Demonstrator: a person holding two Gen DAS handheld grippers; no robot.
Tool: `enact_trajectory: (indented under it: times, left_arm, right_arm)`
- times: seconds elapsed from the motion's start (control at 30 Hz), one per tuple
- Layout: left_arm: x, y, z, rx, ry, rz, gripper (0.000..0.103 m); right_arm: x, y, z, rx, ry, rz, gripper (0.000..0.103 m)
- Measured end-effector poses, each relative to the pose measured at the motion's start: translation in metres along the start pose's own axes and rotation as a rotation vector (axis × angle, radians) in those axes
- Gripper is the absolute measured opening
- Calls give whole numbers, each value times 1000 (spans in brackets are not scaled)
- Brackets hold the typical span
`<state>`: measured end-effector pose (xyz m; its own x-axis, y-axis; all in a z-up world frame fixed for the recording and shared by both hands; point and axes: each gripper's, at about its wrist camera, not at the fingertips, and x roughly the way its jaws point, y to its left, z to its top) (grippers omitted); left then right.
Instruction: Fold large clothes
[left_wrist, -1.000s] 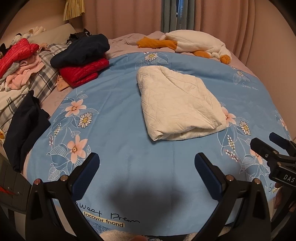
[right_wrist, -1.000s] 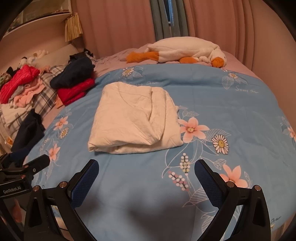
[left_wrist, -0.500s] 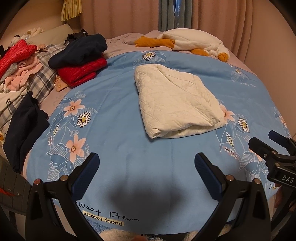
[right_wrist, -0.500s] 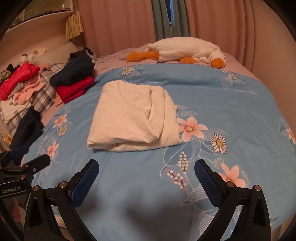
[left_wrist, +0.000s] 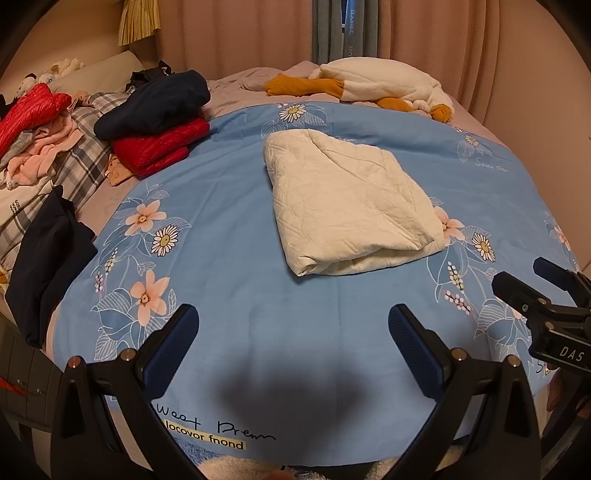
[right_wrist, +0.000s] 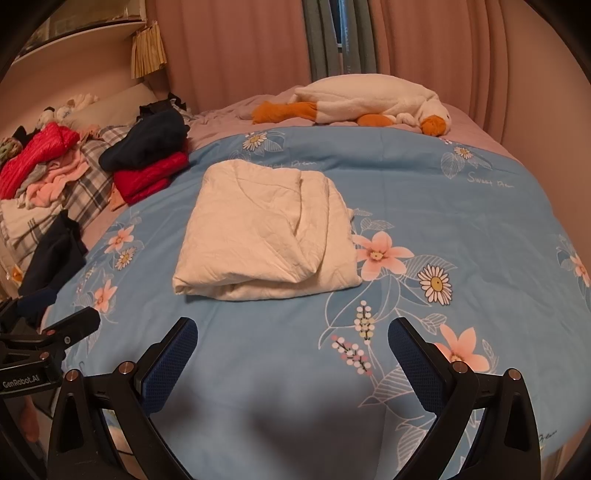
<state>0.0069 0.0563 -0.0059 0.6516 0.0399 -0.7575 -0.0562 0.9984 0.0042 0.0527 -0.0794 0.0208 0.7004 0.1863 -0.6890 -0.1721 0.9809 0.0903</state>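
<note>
A cream quilted garment (left_wrist: 351, 203) lies folded in a neat block on the blue floral bedspread (left_wrist: 258, 295); it also shows in the right wrist view (right_wrist: 266, 236). My left gripper (left_wrist: 293, 325) is open and empty, held back from the garment's near edge. My right gripper (right_wrist: 291, 334) is open and empty, also short of the garment. The right gripper shows at the right edge of the left wrist view (left_wrist: 546, 295). The left gripper's finger (right_wrist: 70, 326) shows at the left edge of the right wrist view.
A folded stack of navy and red clothes (left_wrist: 159, 118) sits at the back left. A loose pile of red and pink clothes (left_wrist: 33, 129) lies on the plaid bedding. A dark garment (left_wrist: 48, 251) lies at the left edge. A plush goose (right_wrist: 369, 99) lies by the curtains.
Both grippers have drawn slightly back and up from the bed. The folded garment has not moved.
</note>
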Motion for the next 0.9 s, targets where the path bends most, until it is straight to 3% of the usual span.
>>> enact_trajectory:
  times: [0.9]
  left_arm:
    - [1,-5,-2,11,1,-4,103]
  right_arm:
    - [-2,1,0,-9,0,-5,102]
